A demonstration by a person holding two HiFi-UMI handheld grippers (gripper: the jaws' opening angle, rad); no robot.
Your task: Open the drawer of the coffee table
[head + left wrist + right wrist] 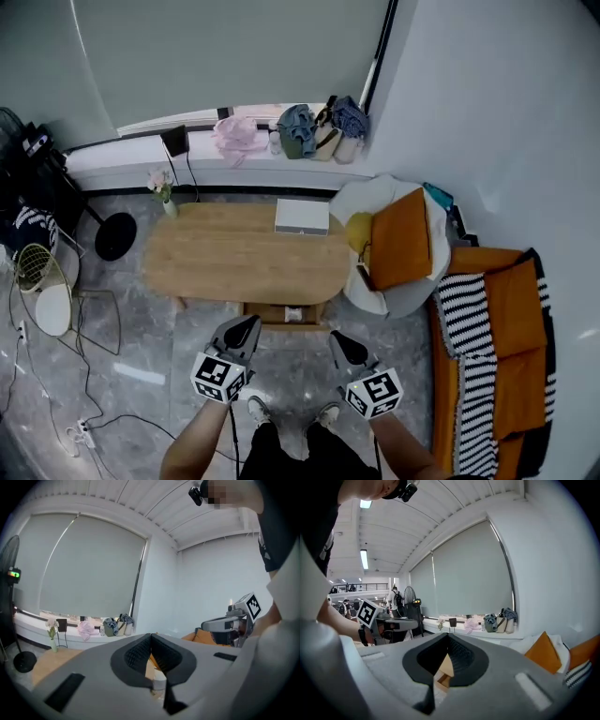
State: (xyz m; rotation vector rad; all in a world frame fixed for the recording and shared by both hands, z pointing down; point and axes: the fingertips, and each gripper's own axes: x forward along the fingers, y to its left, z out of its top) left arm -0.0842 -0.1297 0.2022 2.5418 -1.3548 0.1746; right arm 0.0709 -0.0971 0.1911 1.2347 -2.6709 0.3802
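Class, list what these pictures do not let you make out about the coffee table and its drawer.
- Drawer: head view, mostly tucked under the coffee table; handle and contents too small to tell.
- Tabletop: left gripper view, mostly hidden behind the left gripper.
- White box on the table: head view, too small to identify.

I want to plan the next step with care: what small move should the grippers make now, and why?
Probably lower the right gripper toward the drawer, opening its jaws on the way. Both it and the left gripper are shut and empty, held apart from the table. The drawer front shows under the table's near edge, seemingly only partly out, and nothing touches it.
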